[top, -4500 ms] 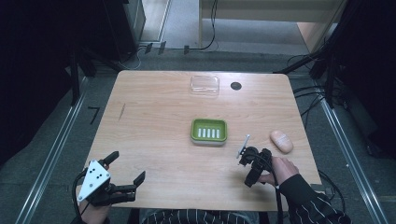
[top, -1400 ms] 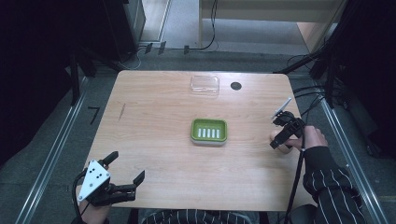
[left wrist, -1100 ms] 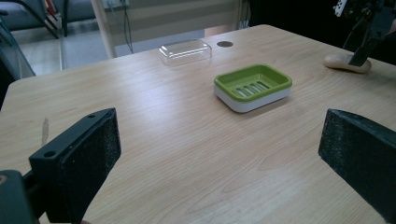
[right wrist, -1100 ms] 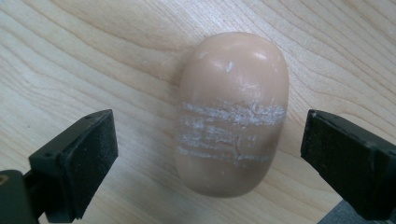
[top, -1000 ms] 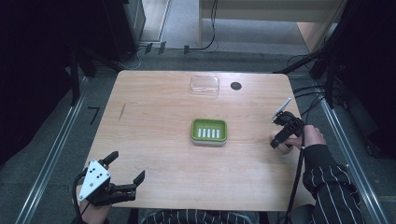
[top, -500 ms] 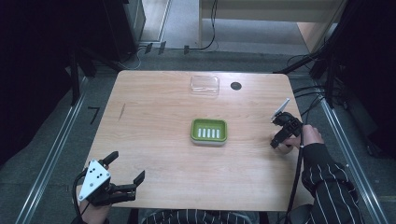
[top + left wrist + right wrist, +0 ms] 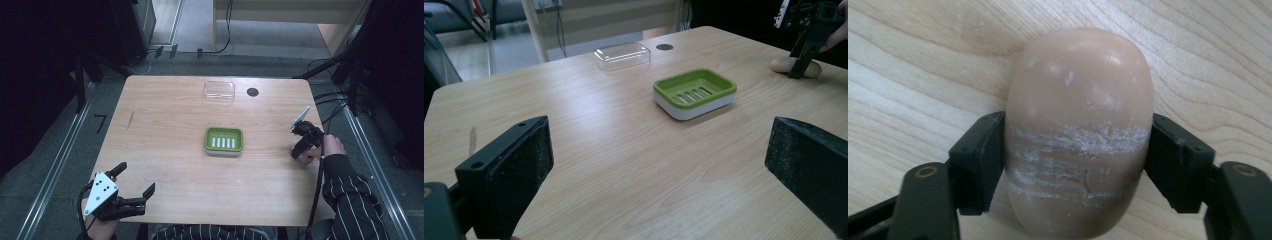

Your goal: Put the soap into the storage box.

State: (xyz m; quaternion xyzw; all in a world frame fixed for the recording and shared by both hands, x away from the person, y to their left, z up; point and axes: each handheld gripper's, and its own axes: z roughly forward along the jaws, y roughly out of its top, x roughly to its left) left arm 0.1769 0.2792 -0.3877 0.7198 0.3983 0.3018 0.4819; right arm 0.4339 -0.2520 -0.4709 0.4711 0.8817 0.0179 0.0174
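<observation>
A tan oval soap bar [image 7: 1078,125] with white scuff lines lies on the wooden table near its right edge. My right gripper [image 7: 1078,160] is shut on the soap bar, one black jaw pressed to each long side. From above, the right gripper [image 7: 301,147] points down at the table with a hand behind it. The left gripper view shows the same gripper [image 7: 799,67] standing on the soap bar [image 7: 781,64]. My left gripper [image 7: 135,178] rests open at the table's front left corner, and in its own view the left gripper [image 7: 664,150] holds nothing.
A green slotted soap dish [image 7: 224,131] on a white base sits at the table's middle, also the soap dish [image 7: 694,90]. A clear plastic lid [image 7: 219,91] and a round black hole [image 7: 252,92] lie at the far edge. Cables hang off the right side.
Since 4.5 s ago my right gripper has gone from the front right to the soap bar near the right edge. Over the last second it has only settled a little lower. The left gripper has stayed still.
</observation>
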